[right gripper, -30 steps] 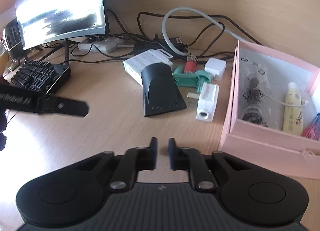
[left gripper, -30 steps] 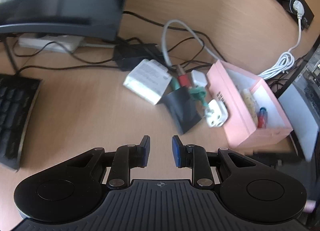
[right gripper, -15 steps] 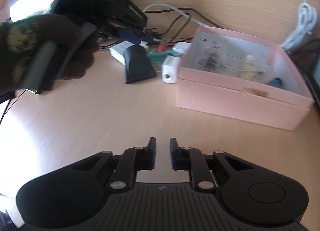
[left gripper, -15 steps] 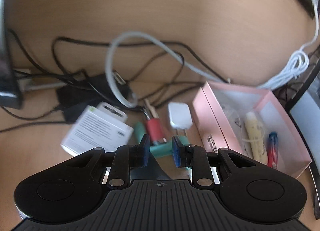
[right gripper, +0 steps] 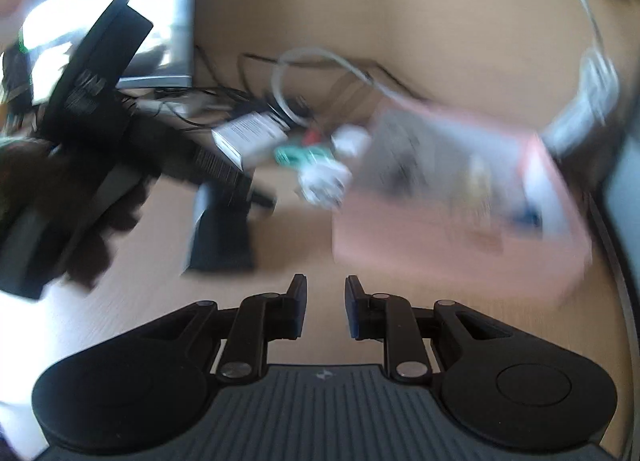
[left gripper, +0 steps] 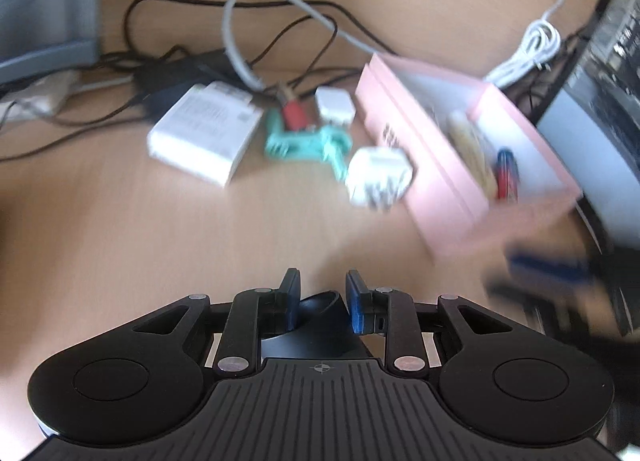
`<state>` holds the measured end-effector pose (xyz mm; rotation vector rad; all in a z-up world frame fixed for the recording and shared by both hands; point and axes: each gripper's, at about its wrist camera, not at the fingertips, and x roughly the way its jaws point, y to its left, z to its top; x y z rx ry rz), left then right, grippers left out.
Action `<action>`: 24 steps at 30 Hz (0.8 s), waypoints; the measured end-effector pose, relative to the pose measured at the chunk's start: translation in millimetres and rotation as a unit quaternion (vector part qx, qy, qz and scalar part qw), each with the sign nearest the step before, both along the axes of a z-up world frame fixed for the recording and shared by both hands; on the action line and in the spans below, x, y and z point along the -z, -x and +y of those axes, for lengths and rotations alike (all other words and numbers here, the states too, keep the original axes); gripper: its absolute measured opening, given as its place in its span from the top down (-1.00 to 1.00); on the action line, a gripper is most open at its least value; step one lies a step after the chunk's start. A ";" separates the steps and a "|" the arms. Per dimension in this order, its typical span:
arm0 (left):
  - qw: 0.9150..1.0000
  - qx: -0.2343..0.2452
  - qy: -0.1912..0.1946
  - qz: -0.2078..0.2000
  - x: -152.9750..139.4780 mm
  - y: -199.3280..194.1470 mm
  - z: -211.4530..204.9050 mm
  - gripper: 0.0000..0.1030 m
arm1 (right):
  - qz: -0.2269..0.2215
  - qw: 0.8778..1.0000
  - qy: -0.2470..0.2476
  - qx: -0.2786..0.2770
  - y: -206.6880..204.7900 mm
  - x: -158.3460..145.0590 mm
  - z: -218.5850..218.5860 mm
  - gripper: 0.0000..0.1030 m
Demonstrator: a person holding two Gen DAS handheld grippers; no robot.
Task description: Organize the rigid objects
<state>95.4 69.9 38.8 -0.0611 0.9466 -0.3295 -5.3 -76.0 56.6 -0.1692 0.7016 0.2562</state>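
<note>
My left gripper (left gripper: 322, 281) is shut on the black nozzle (left gripper: 320, 305), whose rim shows between the blue pads. The right wrist view shows that nozzle (right gripper: 222, 237) hanging under the left tool, just above the desk. Beyond it lie a white carton (left gripper: 204, 133), a teal clip (left gripper: 308, 141), a red piece (left gripper: 294, 115), a small white charger (left gripper: 334, 107) and a white plug adapter (left gripper: 378, 177). The pink box (left gripper: 440, 197) at the right holds a yellow tube and a red and blue pen. My right gripper (right gripper: 326, 289) is over bare desk, its jaws opening with nothing between them.
Black and grey cables (left gripper: 240, 21) tangle behind the objects. A coiled white cable (left gripper: 536, 45) lies beyond the pink box. A lit monitor (right gripper: 120, 21) stands at the back left and a dark screen (left gripper: 600, 101) at the right edge. A gloved hand (right gripper: 80, 221) holds the left tool.
The left gripper came down over the black nozzle and now grips it, drawn back from the pile. The right gripper's jaws parted a little and its view swung, now blurred.
</note>
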 end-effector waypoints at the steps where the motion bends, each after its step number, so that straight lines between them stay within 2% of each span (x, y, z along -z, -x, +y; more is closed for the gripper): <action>1: 1.000 -0.004 -0.006 0.000 -0.3 7.7 4.3 0.45 | -0.011 1.000 0.017 -0.014 -4.8 -3.2 6.9 0.61; 6: 0.998 -0.053 -0.028 -0.004 -10.4 33.4 24.8 0.47 | -0.016 0.995 0.076 -0.058 -60.7 -11.8 40.2 0.58; 8: 0.997 -0.070 -0.023 -0.006 -17.7 40.6 32.1 0.47 | -0.016 0.991 0.113 -0.070 -85.1 -8.5 56.1 0.39; 11: 0.996 -0.084 -0.018 -0.011 -29.5 48.9 39.1 0.47 | -0.006 0.987 0.140 -0.076 -118.9 -1.4 70.3 0.36; 14: 0.996 -0.091 -0.016 -0.017 -36.8 55.8 41.8 0.47 | 0.024 0.990 0.127 -0.056 -146.2 5.1 72.9 0.37; 17: 0.995 -0.099 -0.008 -0.018 -38.7 62.1 47.4 0.47 | 0.051 0.991 0.100 -0.067 -148.9 10.4 70.7 0.40; 19: 0.994 -0.108 0.006 -0.015 -36.6 66.3 55.0 0.43 | 0.077 0.991 0.075 -0.078 -140.7 13.0 68.4 0.40; 24: 0.989 -0.143 0.043 -0.007 -34.4 86.4 79.5 0.44 | 0.100 0.991 0.025 -0.085 -91.5 17.2 51.0 0.49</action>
